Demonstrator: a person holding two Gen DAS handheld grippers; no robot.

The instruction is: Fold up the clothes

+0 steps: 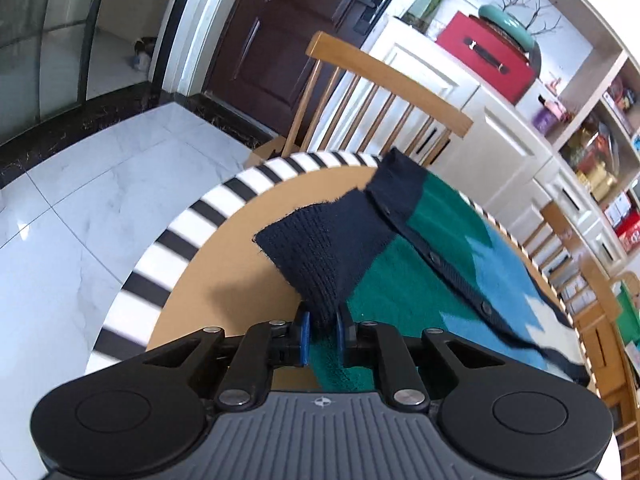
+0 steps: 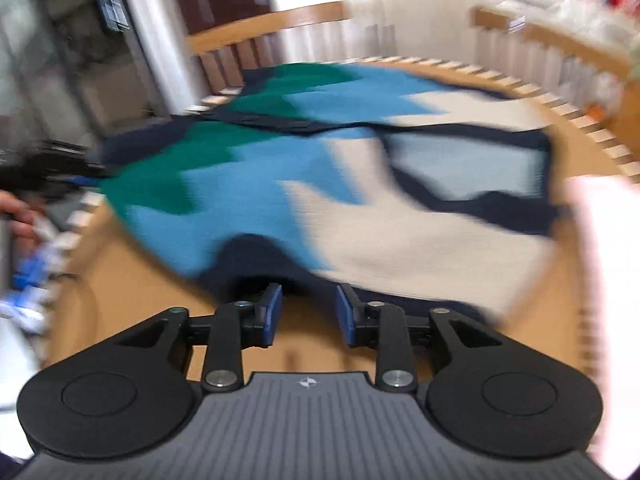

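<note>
Left gripper [image 1: 322, 330] fingers pinch ribbed navy cardigan [image 1: 320, 248]; right gripper [image 2: 308, 312], blurred, seemingly released.

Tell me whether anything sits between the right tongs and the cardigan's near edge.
Nothing visible does. The right tongs are open, with only bare table between them and the cardigan's navy edge just ahead. The view is motion-blurred. The left tongs are shut on the cardigan's navy part.

Home dining room, wooden chair [image 1: 384, 96], marble floor [image 1: 80, 208], stocked shelves [image 1: 600, 152], dark door [image 1: 288, 32]
</note>
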